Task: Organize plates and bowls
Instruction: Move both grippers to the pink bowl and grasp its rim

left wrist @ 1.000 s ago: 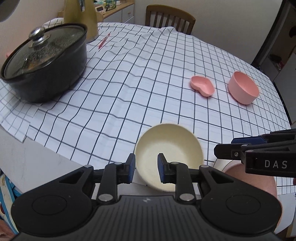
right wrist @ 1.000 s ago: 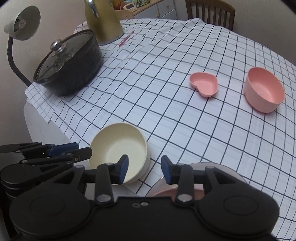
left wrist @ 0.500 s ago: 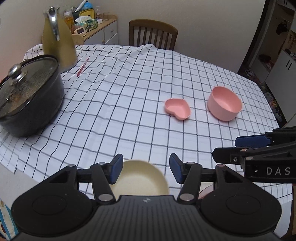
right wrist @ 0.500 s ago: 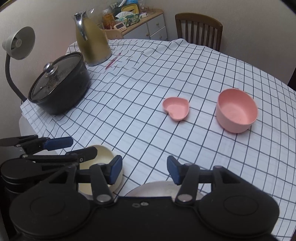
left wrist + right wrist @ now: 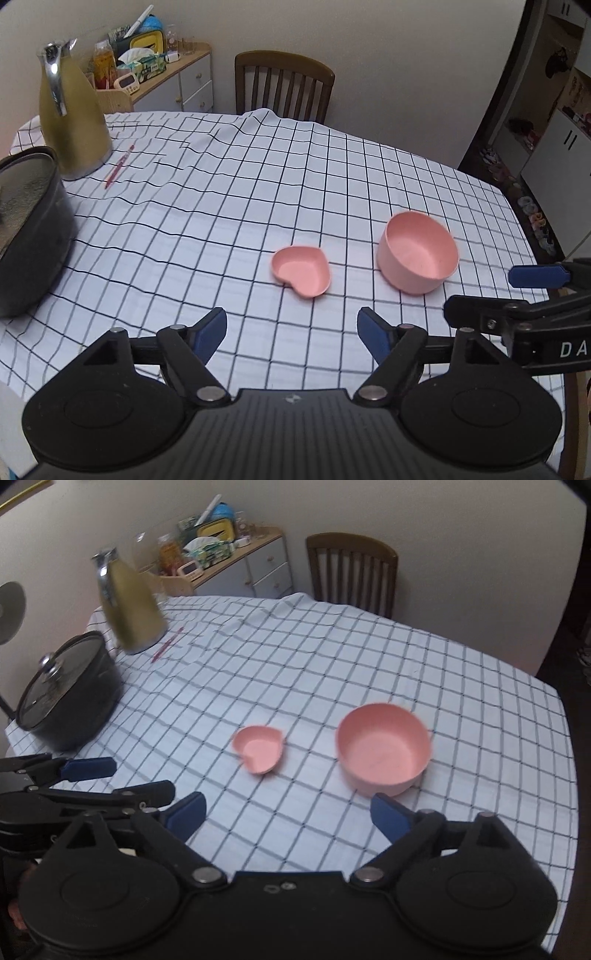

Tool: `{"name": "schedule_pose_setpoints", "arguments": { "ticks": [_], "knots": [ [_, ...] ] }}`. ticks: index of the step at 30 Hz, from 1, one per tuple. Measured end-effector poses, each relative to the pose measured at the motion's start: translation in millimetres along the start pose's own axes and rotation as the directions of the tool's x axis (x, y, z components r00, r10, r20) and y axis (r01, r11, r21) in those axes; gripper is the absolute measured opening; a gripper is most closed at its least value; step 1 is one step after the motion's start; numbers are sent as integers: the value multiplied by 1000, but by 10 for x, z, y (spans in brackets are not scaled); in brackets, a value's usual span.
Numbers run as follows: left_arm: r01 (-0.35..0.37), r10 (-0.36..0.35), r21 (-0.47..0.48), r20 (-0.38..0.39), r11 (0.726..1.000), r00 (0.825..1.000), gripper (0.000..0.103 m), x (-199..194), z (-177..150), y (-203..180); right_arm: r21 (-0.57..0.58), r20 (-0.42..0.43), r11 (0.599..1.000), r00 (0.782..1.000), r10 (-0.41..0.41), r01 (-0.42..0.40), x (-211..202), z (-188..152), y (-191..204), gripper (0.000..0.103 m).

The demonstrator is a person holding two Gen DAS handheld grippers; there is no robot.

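Both your grippers have pulled back off the cream bowl; left gripper and right gripper jaws are opening, empty, with pink bowl at one o'clock.

Heart-shaped dish just left of round bowl on tablecloth; pot far left.

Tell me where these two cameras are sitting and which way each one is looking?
Left wrist view: sits on the left gripper, looking forward and down across the checked tablecloth; its own opening jaws, nothing between them, show below, the right gripper's fingers at the right edge.
Right wrist view: sits on the right gripper, facing likewise; its opening, empty jaws show, the left gripper at the left edge.
Both share the heart-shaped dish, pink bowl, black pot, gold jug and chair.
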State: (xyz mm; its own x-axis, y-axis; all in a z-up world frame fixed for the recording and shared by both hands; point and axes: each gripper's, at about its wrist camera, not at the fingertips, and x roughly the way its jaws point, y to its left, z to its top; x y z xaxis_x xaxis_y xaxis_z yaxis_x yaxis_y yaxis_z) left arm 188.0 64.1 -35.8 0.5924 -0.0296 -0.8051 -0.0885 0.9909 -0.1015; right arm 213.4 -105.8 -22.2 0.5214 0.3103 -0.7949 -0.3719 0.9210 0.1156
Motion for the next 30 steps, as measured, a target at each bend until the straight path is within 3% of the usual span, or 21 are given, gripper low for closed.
{"name": "schedule_pose_setpoints", "arguments": {
  "ticks": [6,17,25,30],
  "knots": [
    [4,-4,-21,-23,1000,1000,77,331,265,-219,48,-19,997,998,-52,53,174,144,-428,97],
    [18,-16,46,-35,999,999,77,935,633,-704,82,-65,991,992,-105,110,616,340,-922,93],
    [41,-37,37,-91,998,995,76,1409,717,-876,168,-116,977,987,-110,129,952,403,-1291,77],
    [56,-48,56,-132,997,990,60,1635,699,-969,183,-147,975,984,-100,127,1104,372,-1394,62]
  ]
}}
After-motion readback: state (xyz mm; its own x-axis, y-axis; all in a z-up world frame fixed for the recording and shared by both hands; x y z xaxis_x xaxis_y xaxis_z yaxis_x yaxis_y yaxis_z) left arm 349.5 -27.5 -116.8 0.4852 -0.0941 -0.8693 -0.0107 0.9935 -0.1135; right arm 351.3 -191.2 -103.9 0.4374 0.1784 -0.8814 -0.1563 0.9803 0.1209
